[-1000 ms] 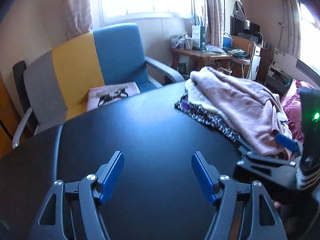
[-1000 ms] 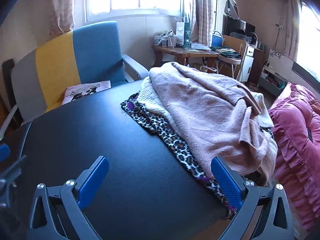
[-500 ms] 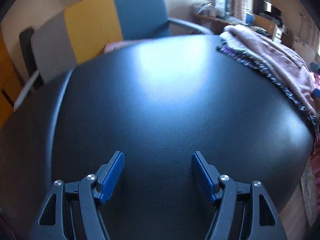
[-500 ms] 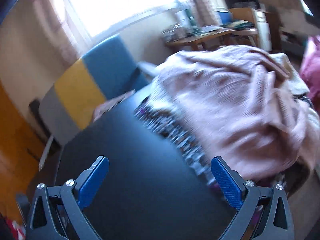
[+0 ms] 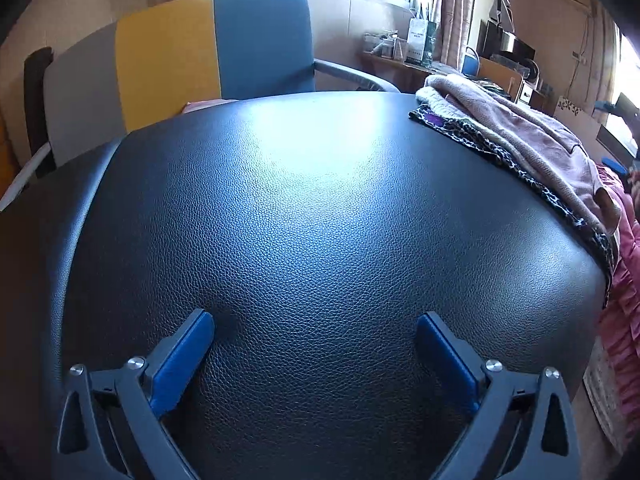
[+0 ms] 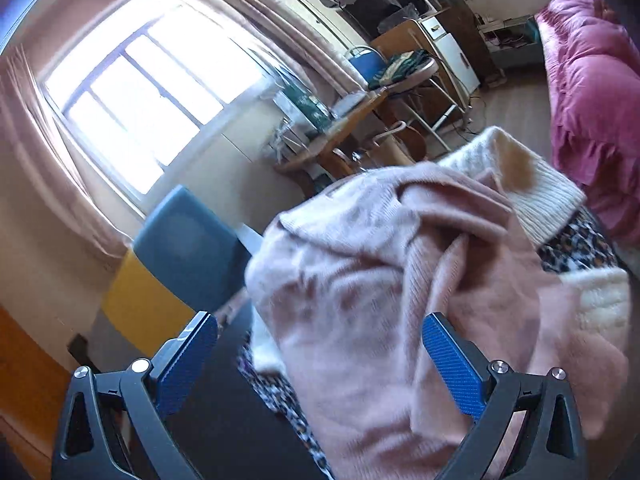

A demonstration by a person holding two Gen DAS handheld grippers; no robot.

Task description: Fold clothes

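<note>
A black table [image 5: 320, 208] with a leather-like grain fills the left wrist view, with a grey, yellow and blue chair [image 5: 192, 60] behind it at upper left. The left gripper [image 5: 314, 334] sits low over bare tabletop at the bottom of the frame, its jaws wide apart and empty. A pile of clothes [image 5: 516, 136] lies along the table's right edge: a pink sweater [image 6: 392, 280] on top, cream knit [image 6: 532, 196] and leopard print [image 6: 576, 248] beneath. In the tilted, blurred right wrist view the right gripper [image 6: 320, 338] is spread open just above the sweater, grasping nothing.
</note>
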